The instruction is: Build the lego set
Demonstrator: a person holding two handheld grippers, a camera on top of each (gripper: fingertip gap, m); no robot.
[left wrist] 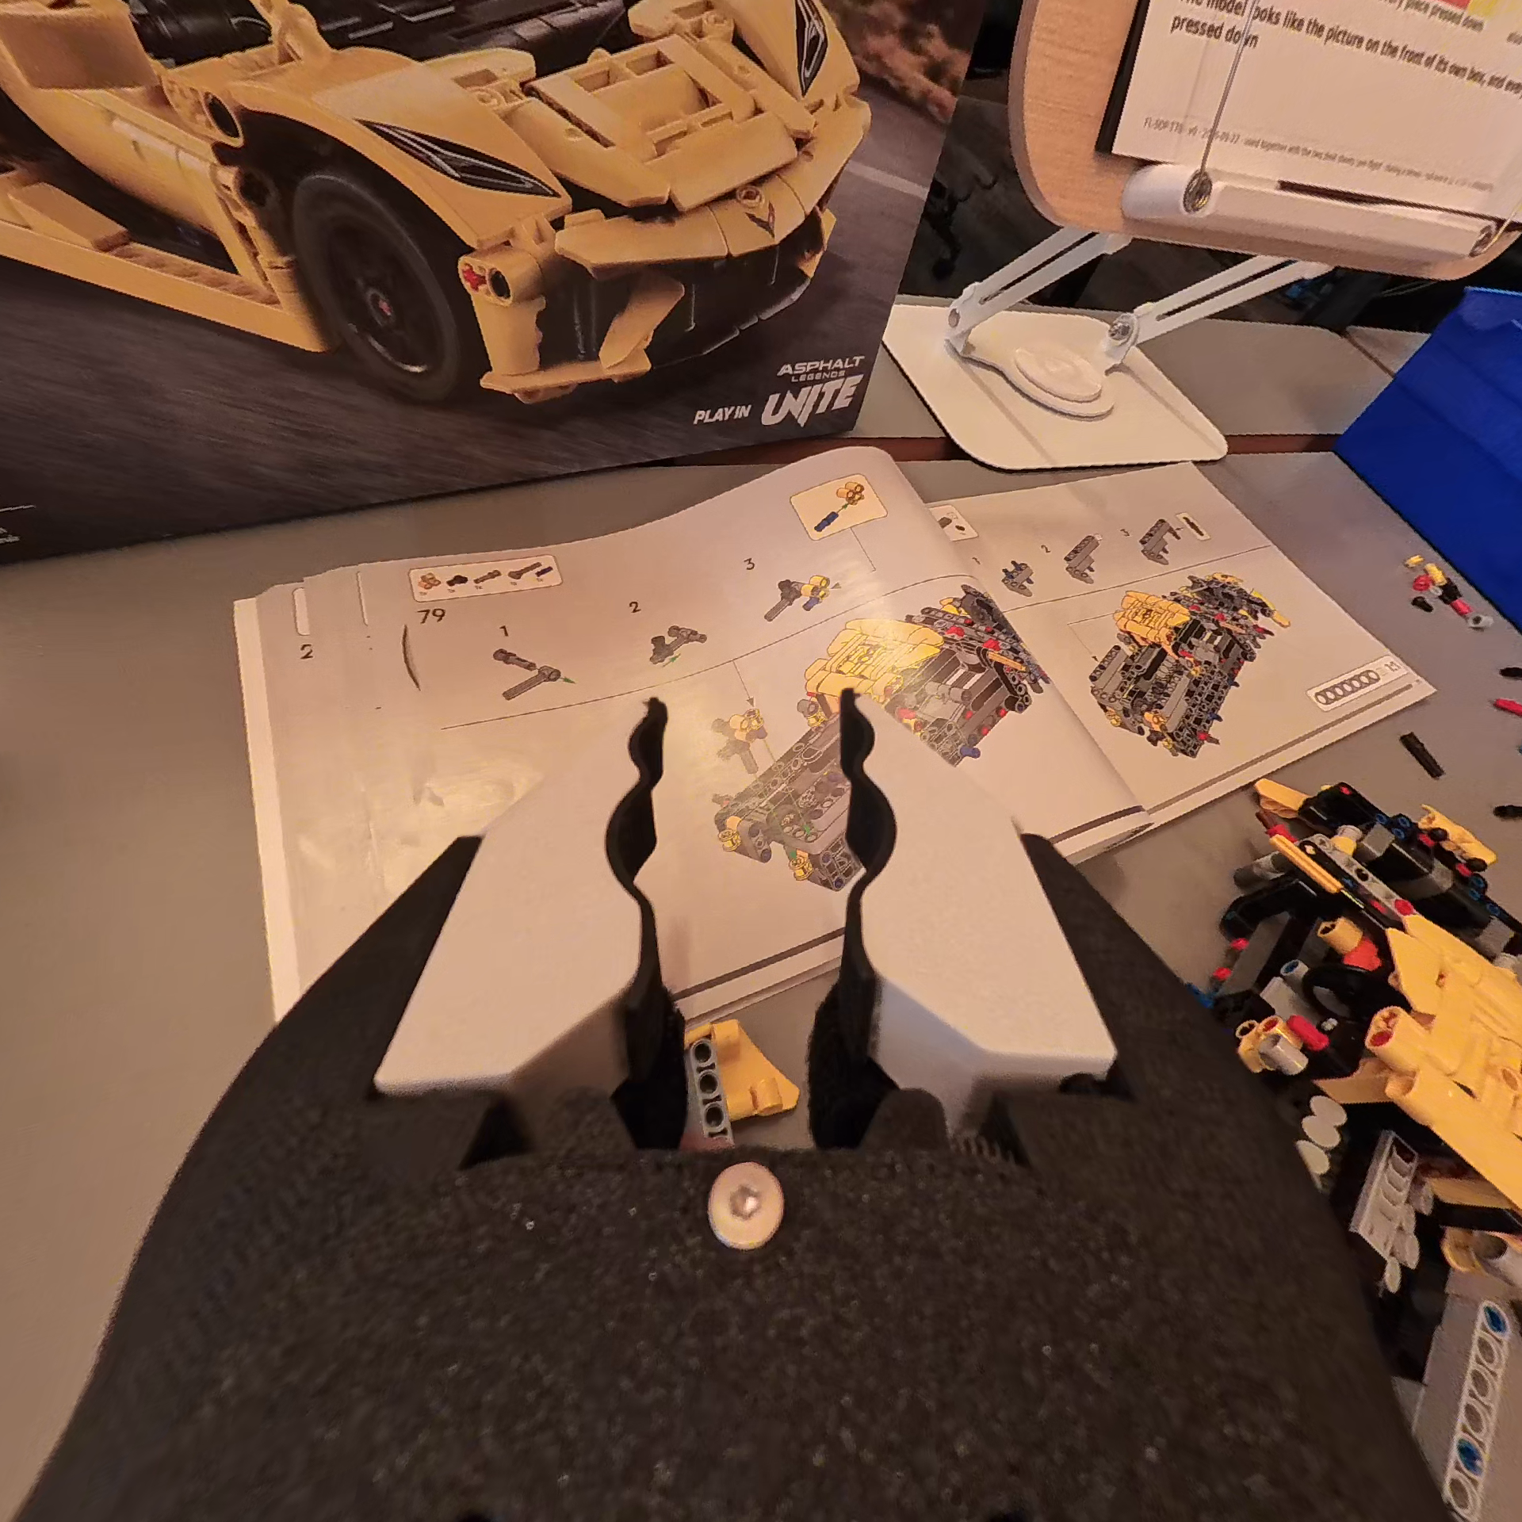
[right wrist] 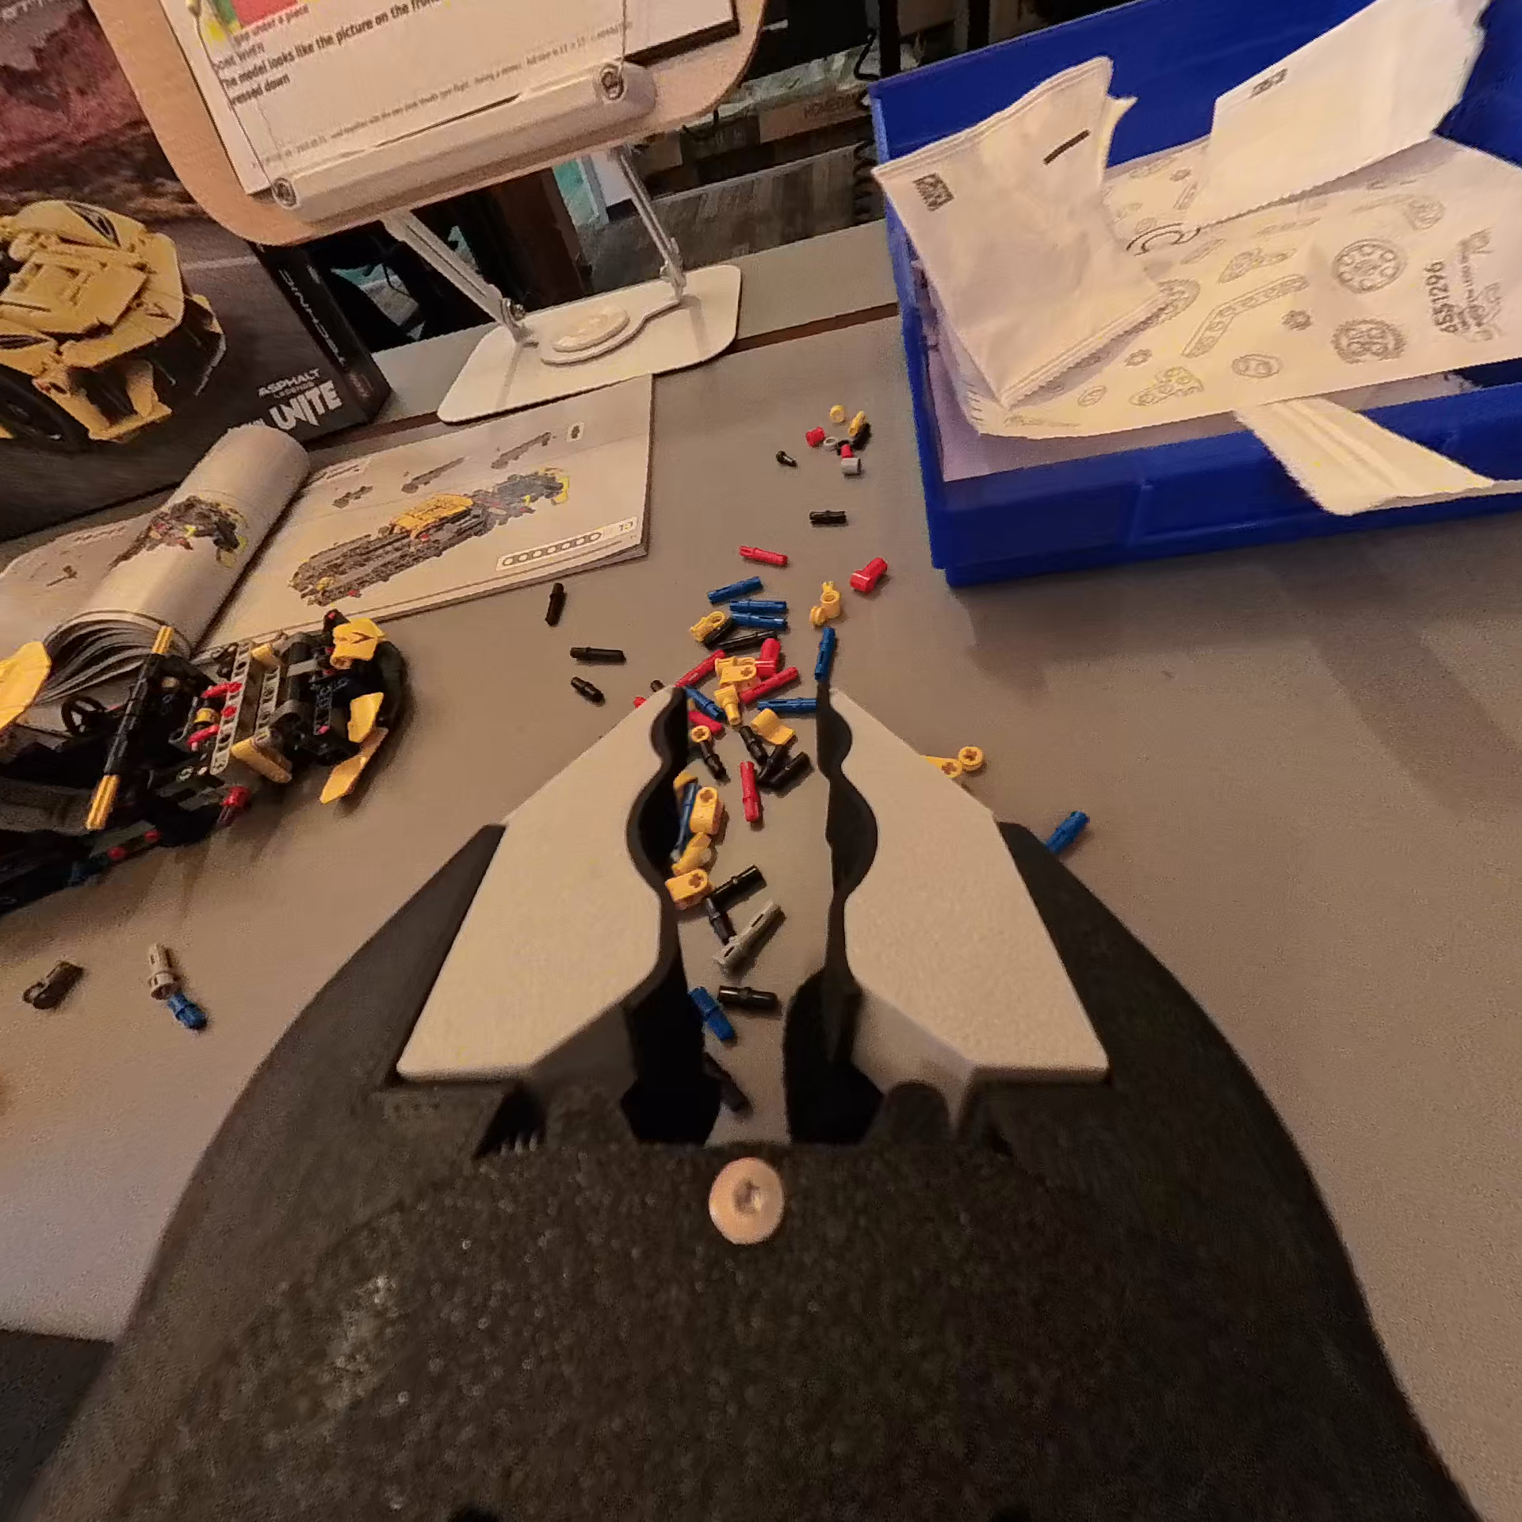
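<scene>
My left gripper [left wrist: 751,700] is open and empty and hovers over the open instruction booklet [left wrist: 576,659]. A small yellow and grey piece [left wrist: 737,1079] shows low between the finger bases, with the jaws apart from it. The partly built yellow and black car [left wrist: 1384,988] lies to the right of it. My right gripper [right wrist: 751,700] is open and empty above a scatter of small pins and connectors [right wrist: 741,659] in blue, red, yellow and black. The car [right wrist: 206,741] and the booklet [right wrist: 461,511] lie to its left.
The set's box [left wrist: 412,247] stands at the back left. A white document stand [right wrist: 593,346] holding a sheet stands behind the booklet. A blue bin [right wrist: 1153,511] with white paper bags sits at the back right. Stray pins [right wrist: 173,988] lie near the front left. There is about 50 centimetres between the tips of the two grippers. Left tips and right tips are each some 25 centimetres from the car [right wrist: 206,741].
</scene>
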